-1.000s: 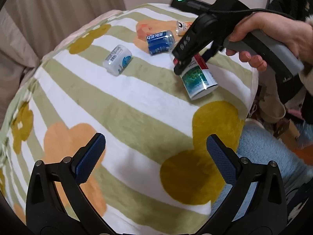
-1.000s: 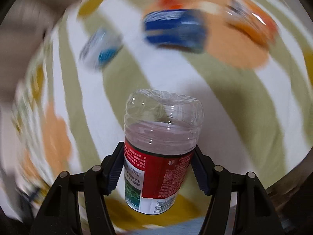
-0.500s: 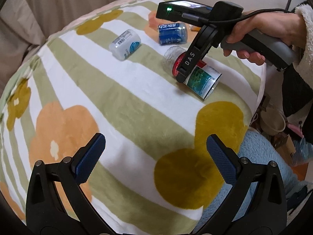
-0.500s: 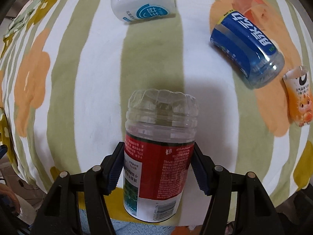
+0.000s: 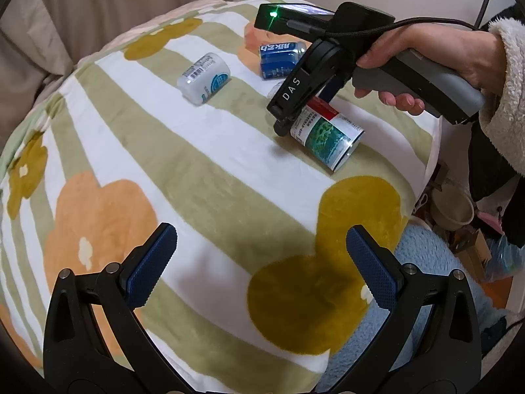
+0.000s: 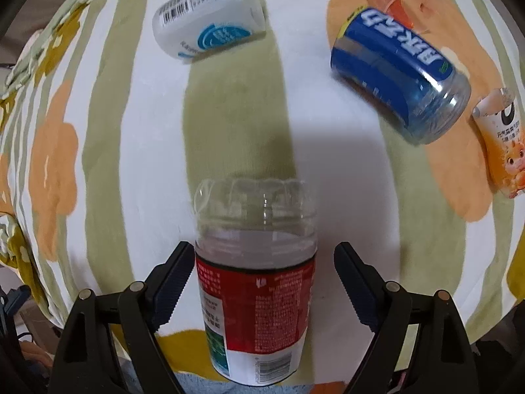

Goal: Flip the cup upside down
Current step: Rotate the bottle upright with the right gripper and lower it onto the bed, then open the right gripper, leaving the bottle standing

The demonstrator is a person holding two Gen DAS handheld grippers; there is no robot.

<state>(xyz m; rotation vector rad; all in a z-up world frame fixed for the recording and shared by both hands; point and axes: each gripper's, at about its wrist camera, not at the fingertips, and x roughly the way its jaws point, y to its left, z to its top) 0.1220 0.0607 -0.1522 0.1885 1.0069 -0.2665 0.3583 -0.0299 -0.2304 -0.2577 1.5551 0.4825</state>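
Note:
The clear plastic cup with a red, white and green label (image 6: 256, 302) lies on its side on the striped blanket (image 6: 229, 105), its clear base pointing away from me. It also shows in the left wrist view (image 5: 328, 134). My right gripper (image 6: 262, 289) is open; its pads stand on both sides of the cup, a gap on the right side. In the left wrist view the right gripper (image 5: 295, 105) sits over the cup. My left gripper (image 5: 259, 262) is open and empty above the blanket's near part.
A white cup with a blue label (image 6: 206, 19), a blue-label cup (image 6: 400, 75) and an orange cartoon cup (image 6: 502, 144) lie on their sides farther away. The blanket's right edge (image 5: 430, 151) drops off toward clutter and a blue rug (image 5: 426, 262).
My right gripper has lowered the cup onto the blanket and opened its jaws off it. The left gripper has stayed open and shifted slightly.

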